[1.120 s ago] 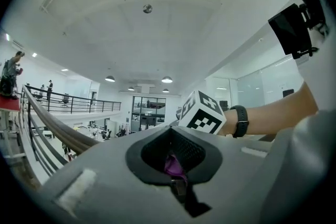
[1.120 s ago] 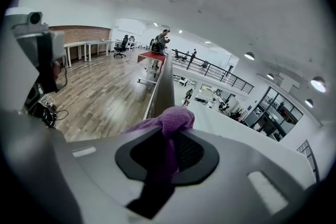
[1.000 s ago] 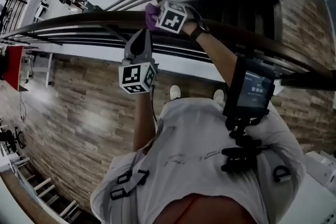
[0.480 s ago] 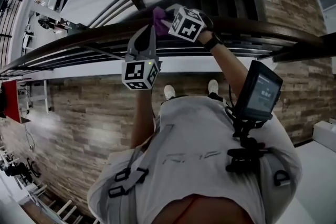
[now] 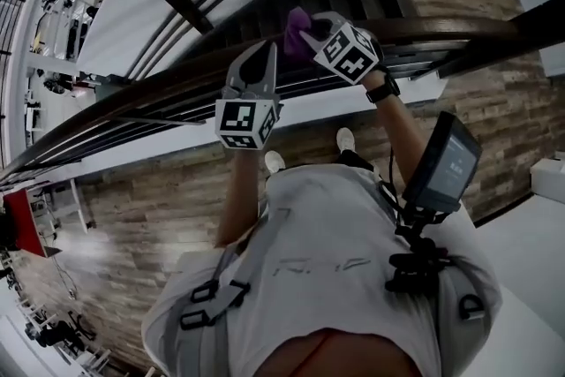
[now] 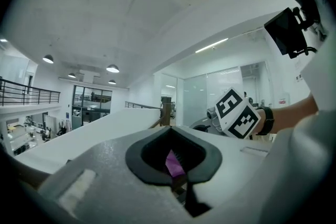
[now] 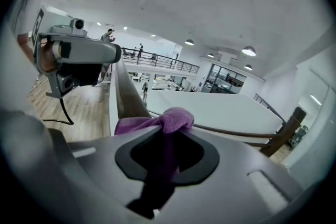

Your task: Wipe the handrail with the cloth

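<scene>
**Purple cloth pinched on the dark handrail**

The right gripper (image 5: 311,31) was seen closed tight on the cloth (image 5: 297,18). The soft purple fabric was bunched into a rounded knot above the jaw tips, with a dark fold trailing down through the hollow between them. In the head view the cloth was found near 12 o'clock, pressed against the handrail (image 5: 441,29). The handrail was a smooth, dark, rounded bar running from 8 o'clock towards 3 o'clock.

The left gripper (image 5: 263,49) was held just beside the cloth, at its 8 o'clock, with its grey jaws brought together into a pointed arch over the rail. A thin purple sliver was visible in the hollow between them, but whether it was gripped could not be told. Checkered marker cubes were carried on both grippers. Wood-plank flooring (image 5: 132,199) was seen below the rail.
</scene>
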A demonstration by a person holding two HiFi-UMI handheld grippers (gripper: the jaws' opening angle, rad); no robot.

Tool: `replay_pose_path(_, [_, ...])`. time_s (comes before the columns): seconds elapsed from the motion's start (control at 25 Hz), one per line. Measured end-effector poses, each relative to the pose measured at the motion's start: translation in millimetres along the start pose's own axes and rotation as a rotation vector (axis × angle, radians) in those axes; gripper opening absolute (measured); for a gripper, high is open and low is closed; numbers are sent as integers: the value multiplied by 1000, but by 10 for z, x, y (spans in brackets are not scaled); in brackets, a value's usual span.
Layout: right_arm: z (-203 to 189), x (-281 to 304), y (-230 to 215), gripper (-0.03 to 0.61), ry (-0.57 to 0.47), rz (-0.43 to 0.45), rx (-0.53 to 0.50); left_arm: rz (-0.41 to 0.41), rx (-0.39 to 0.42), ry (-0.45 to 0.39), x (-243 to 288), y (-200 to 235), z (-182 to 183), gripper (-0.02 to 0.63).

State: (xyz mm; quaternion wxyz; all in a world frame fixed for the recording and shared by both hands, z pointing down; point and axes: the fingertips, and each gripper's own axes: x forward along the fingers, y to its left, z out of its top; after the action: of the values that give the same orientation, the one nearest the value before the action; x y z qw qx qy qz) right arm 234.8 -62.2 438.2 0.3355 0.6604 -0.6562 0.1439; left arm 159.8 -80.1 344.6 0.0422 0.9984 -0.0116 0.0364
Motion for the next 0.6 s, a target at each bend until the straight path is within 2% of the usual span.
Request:
replay_pose_path(0.32, [-750,-699,-724,54,7,-210,145,-206,23,25,638,-851,-22,2])
replay_pose_path(0.6, [-1564,-1424,-1484,54,41,-462,251,-372,25,49,1137,-1680,-47,2])
